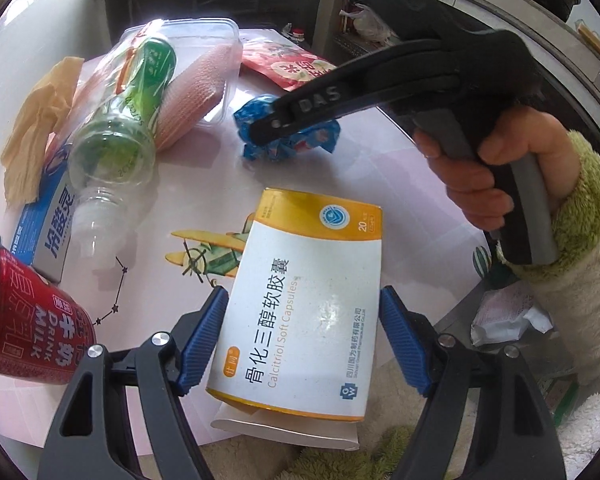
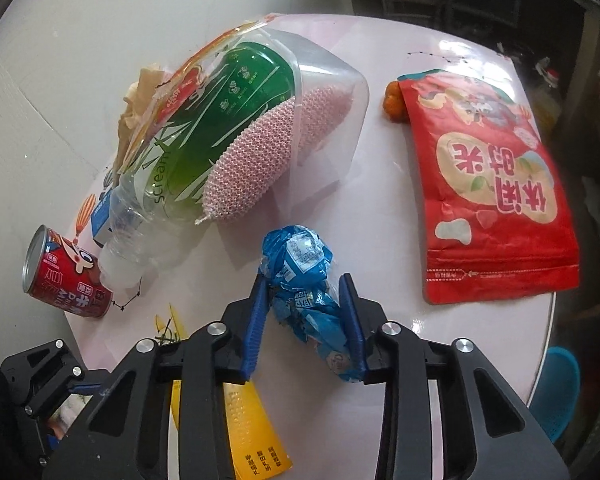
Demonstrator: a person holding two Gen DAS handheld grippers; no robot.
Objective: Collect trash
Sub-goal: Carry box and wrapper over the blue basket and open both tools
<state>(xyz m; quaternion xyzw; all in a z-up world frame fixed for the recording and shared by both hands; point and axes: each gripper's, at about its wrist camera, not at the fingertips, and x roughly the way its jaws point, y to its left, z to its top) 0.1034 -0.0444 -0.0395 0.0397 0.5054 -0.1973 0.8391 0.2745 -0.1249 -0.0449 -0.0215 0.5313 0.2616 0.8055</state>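
Fingers grip capsule box (image 1: 300, 300) and blue wrapper (image 2: 308, 292) over white round table (image 2: 380, 216).

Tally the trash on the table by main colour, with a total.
Red: 2, red milk can, red snack pouch
Blue: 2, crumpled blue wrapper, blue-and-white box
Green: 1, green plastic bottle
White-and-yellow: 1, capsule box
Total: 6

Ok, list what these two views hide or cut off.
- Blue box, left wrist view: mostly buried under the green bottle and tan paper.
- Orange object, right wrist view: half hidden behind the red pouch.
- Red can, left wrist view: cut off by the edge.
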